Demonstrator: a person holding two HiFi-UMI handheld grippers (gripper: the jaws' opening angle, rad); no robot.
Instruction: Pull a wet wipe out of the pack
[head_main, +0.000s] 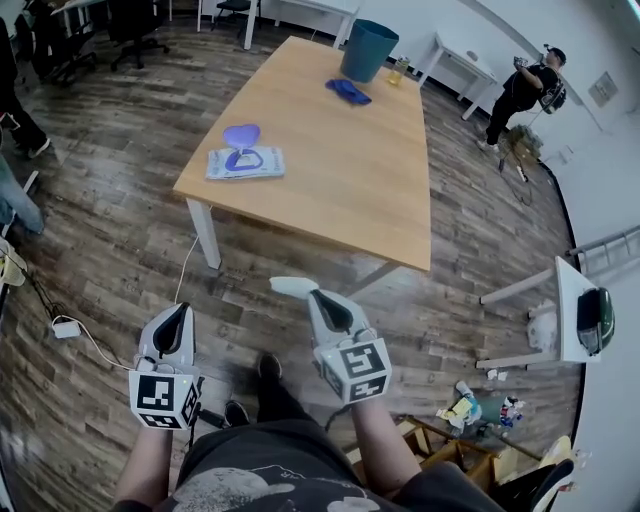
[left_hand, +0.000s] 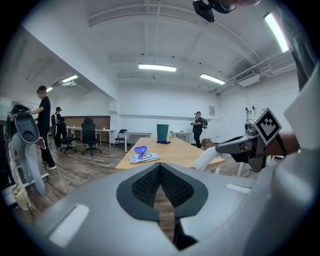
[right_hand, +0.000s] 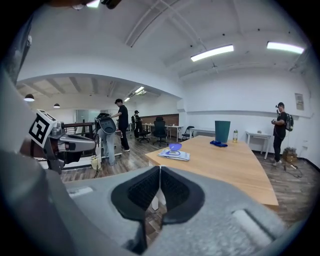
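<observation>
The flat white-and-blue wet wipe pack (head_main: 247, 164) lies near the front left corner of the light wooden table (head_main: 345, 175), its purple flip lid (head_main: 241, 135) standing open, while a teal plastic bin (head_main: 368, 48) and a crumpled blue cloth (head_main: 348, 91) sit at the table's far end. The grey left gripper (head_main: 178, 313) and the grey right gripper (head_main: 318, 297) are held side by side over the dark wood-plank floor (head_main: 110, 235), short of the table and well apart from the pack. Each gripper's jaws are clenched together with nothing between them.
</observation>
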